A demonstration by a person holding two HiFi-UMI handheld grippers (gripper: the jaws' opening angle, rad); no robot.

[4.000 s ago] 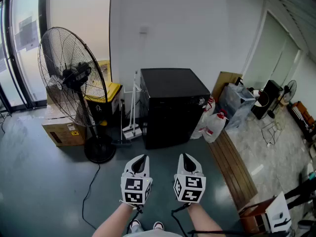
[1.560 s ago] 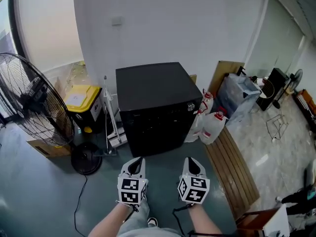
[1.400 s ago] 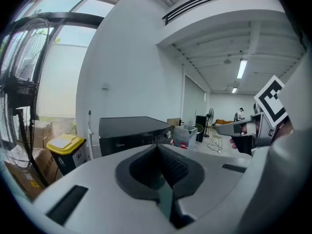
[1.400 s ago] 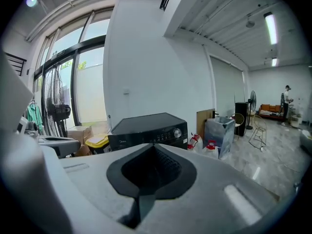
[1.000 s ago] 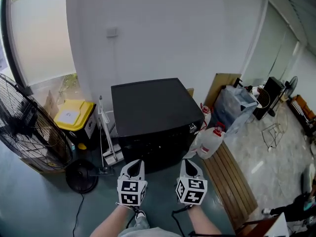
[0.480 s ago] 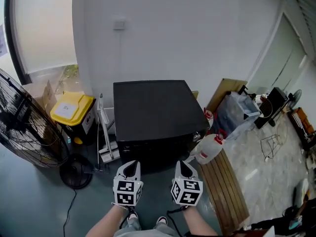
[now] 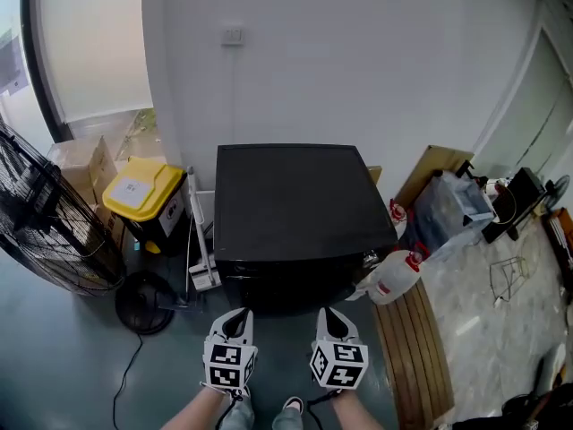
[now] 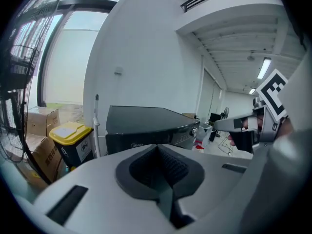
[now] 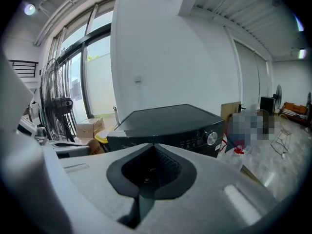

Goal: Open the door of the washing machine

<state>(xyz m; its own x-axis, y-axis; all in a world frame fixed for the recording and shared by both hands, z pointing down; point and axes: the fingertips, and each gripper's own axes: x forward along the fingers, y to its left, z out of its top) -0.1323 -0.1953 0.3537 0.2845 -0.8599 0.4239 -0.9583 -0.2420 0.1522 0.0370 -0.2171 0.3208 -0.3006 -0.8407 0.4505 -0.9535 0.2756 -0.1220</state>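
Both claws were pressed together with nothing between them: the left gripper (image 7: 236,319) and right gripper (image 7: 332,317) hung side by side, just short of the washing machine (image 7: 295,200), likely poised to reach its front. The black machine stood against the wall (image 7: 358,61), squat and boxy, its knob (image 9: 210,138) facing the person. The door itself lay hidden below the top's edge.

The grey-green floor (image 7: 63,365) carries the black washing machine (image 7: 300,209) against the wall; to its left stand a yellow-lidded bin (image 7: 141,193), cardboard boxes (image 7: 82,164) and a fan's round base (image 7: 143,303); to its right, white jugs (image 7: 394,276) beside wooden slats (image 7: 407,356)
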